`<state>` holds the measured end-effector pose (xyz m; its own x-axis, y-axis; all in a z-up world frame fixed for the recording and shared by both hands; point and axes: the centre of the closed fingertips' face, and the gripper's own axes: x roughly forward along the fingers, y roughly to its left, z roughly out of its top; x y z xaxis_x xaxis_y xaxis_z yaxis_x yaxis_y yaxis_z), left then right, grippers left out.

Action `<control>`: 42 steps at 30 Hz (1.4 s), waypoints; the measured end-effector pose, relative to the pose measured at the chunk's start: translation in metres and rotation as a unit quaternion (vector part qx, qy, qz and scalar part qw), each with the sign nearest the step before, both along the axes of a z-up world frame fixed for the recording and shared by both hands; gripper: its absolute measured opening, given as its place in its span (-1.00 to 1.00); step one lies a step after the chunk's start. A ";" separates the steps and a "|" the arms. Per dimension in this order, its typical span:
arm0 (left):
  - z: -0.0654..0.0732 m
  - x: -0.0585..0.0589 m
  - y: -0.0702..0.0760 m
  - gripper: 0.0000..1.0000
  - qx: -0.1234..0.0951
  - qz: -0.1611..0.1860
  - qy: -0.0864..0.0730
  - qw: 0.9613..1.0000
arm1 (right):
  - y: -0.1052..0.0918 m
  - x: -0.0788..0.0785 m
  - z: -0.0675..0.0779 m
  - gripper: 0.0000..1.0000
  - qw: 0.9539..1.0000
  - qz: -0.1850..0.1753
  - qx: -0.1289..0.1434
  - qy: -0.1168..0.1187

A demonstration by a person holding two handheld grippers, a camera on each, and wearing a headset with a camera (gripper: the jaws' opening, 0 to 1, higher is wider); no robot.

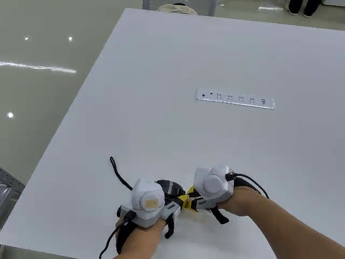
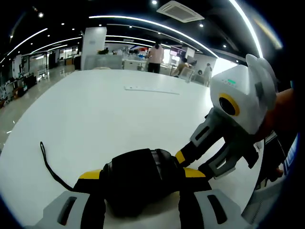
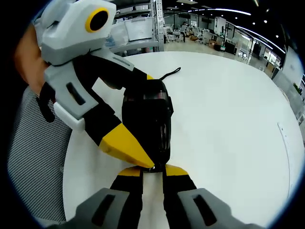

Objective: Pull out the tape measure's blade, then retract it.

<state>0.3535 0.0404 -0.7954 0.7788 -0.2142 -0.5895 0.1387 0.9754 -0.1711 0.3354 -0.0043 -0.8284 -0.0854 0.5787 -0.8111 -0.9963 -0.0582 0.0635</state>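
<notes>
The black tape measure (image 1: 169, 188) lies on the white table (image 1: 178, 118) near its front edge, its black wrist strap (image 1: 119, 174) trailing off to the left. My left gripper (image 1: 173, 198) is shut on the case (image 2: 136, 179), one yellow-tipped jaw on each side. My right gripper (image 1: 190, 204) faces it from the right. In the right gripper view the case (image 3: 148, 117) stands just beyond my right gripper (image 3: 152, 170), which is pinched on the blade's end hook at the case mouth. No length of blade shows between hook and case.
A white power strip (image 1: 235, 99) lies flat further out on the table. The table's left edge (image 1: 81, 102) drops to a glossy floor. A mesh chair (image 3: 33, 157) sits by the near edge. People and benches stand far behind.
</notes>
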 end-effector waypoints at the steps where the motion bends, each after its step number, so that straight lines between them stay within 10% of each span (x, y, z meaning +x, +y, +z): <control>1: 0.000 0.000 0.000 0.18 0.000 0.000 -0.001 1.000 | 0.000 0.000 0.000 -0.70 1.000 -0.001 0.000 0.001; 12: 0.002 0.001 -0.001 0.23 -0.002 -0.002 -0.006 1.000 | -0.003 -0.003 0.002 -0.48 1.000 -0.013 0.005 0.001; 14: 0.001 0.001 -0.003 0.24 0.011 -0.045 -0.002 0.999 | -0.007 -0.002 0.004 -0.35 1.000 -0.016 0.006 -0.005; 17: 0.025 0.010 -0.004 0.36 -0.020 -0.066 -0.058 0.996 | -0.015 0.003 0.015 -0.28 0.999 -0.039 0.020 -0.008; 24: 0.049 0.006 0.008 0.66 -0.057 -0.111 -0.071 0.990 | -0.038 0.013 0.038 0.06 0.993 -0.102 0.056 -0.022; 30: 0.067 -0.005 0.033 0.85 -0.068 -0.125 -0.096 0.985 | -0.074 0.013 0.056 0.36 0.978 -0.178 0.097 -0.039; 42: 0.061 -0.053 0.081 1.00 -0.052 -0.163 -0.085 0.982 | -0.165 -0.006 0.075 0.79 0.940 -0.305 0.139 -0.059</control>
